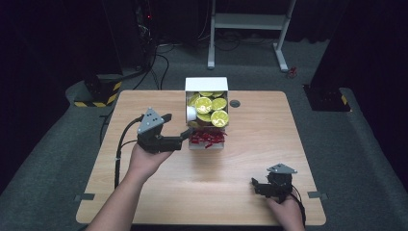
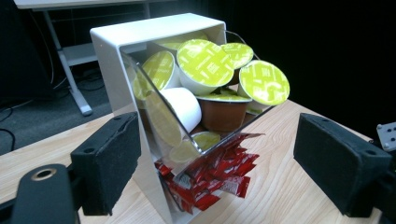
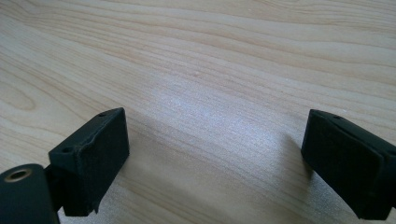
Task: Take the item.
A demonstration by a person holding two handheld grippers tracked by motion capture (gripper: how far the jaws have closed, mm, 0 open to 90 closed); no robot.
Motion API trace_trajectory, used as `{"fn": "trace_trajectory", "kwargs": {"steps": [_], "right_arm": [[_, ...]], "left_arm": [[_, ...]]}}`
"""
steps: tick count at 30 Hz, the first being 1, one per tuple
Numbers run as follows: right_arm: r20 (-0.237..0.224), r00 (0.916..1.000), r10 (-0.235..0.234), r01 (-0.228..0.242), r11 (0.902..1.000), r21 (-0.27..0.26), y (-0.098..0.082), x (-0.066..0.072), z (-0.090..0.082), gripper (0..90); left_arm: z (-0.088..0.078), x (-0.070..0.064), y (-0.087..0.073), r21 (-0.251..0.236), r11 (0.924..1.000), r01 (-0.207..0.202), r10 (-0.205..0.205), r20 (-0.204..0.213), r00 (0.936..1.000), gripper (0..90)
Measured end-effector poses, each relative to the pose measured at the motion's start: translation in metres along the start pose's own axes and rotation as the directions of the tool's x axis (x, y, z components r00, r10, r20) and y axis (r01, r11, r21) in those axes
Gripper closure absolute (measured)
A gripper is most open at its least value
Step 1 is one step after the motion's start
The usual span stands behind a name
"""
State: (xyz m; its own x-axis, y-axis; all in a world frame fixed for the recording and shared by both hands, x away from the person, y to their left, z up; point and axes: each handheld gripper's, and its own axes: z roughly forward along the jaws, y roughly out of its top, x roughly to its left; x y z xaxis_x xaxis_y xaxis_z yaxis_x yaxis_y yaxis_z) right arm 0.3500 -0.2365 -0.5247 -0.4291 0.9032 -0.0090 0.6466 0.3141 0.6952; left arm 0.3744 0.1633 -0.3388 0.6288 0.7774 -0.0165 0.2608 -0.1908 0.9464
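The coffee capsules (image 2: 205,63), green-lidded and piled loosely, are sitting in the upper bin of a white dispenser (image 1: 206,84) that is standing toward the far middle of the table (image 1: 250,159), with red sachets (image 2: 212,175) lying in its lower tray. The left gripper (image 1: 185,135) is hovering just beside the dispenser's front, its fingers (image 2: 109,163) standing wide apart and holding nothing; in the left gripper view the clear front panel and the whole pile are sitting between them. The risk, as I judge it, is that such wide fingers are likely to be catching the panel's edge or closing on several capsules at once, toppling the top-heavy pile or dragging the light dispenser across the table. The right gripper (image 1: 261,186) is resting near the table's near right edge, well apart, its fingers (image 3: 91,158) also spread and empty, so nothing is steadying the dispenser.
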Motion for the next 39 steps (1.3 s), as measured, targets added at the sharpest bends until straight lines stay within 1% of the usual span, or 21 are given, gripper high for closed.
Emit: {"fn": "trace_trajectory", "kwargs": {"steps": [2,9,14,15,17,18,21,24,28,31,39], "right_arm": [[0.0,1.0,0.0,0.0,1.0,0.0,0.0,0.0,0.0,7.5],[-0.002,1.0,0.001,-0.001,1.0,-0.001,0.0,0.0,0.0,7.6],[-0.006,0.9999,-0.009,0.009,1.0,0.0,0.0,-0.001,0.0,7.6],[-0.01,0.9999,-0.005,0.005,1.0,0.001,0.0,-0.001,0.0,7.5],[-0.01,0.9998,-0.017,0.017,0.9998,0.0,0.001,-0.002,0.001,7.5],[-0.012,0.9998,-0.017,0.017,0.9999,0.002,0.001,-0.002,0.001,7.5],[-0.012,0.9997,-0.019,0.019,0.9998,0.002,0.001,-0.002,0.001,7.5],[-0.011,0.9997,-0.02,0.02,0.9998,0.002,0.001,-0.002,0.001,7.4],[-0.01,0.9998,-0.018,0.018,0.9998,0.002,0.001,-0.001,0.001,7.5],[-0.01,0.9998,-0.018,0.018,0.9998,0.002,0.001,-0.001,0.001,7.4],[-0.007,0.9999,-0.014,0.014,0.9999,0.002,0.001,-0.001,0.001,7.5]], "left_arm": [[0.002,0.001,0.002,0.0,1.0,-0.001,0.001,-0.005,1.0,15.3],[0.009,0.003,0.007,0.005,0.9997,0.025,-0.025,-0.022,0.9995,15.3],[0.013,0.003,0.012,0.006,0.9996,0.026,-0.026,-0.048,0.9985,15.3],[0.013,0.003,0.013,0.007,0.9996,0.026,-0.026,-0.049,0.9985,15.3],[0.015,0.003,0.016,0.009,0.9997,0.024,-0.023,-0.053,0.9983,15.3],[0.015,0.002,0.017,0.011,0.9998,0.016,-0.015,-0.057,0.9982,15.3],[0.016,0.001,0.021,0.005,0.9999,0.01,-0.01,-0.058,0.9983,15.1],[0.016,0.0,0.021,0.005,0.9999,0.015,-0.015,-0.054,0.9984,15.0],[0.02,-0.001,0.024,0.014,0.9999,-0.004,0.005,-0.06,0.9982,14.9],[0.025,-0.003,0.027,0.013,0.9997,-0.019,0.019,-0.063,0.9978,14.9],[0.044,-0.009,0.03,0.033,0.9988,-0.036,0.038,-0.056,0.9977,14.9]]}}
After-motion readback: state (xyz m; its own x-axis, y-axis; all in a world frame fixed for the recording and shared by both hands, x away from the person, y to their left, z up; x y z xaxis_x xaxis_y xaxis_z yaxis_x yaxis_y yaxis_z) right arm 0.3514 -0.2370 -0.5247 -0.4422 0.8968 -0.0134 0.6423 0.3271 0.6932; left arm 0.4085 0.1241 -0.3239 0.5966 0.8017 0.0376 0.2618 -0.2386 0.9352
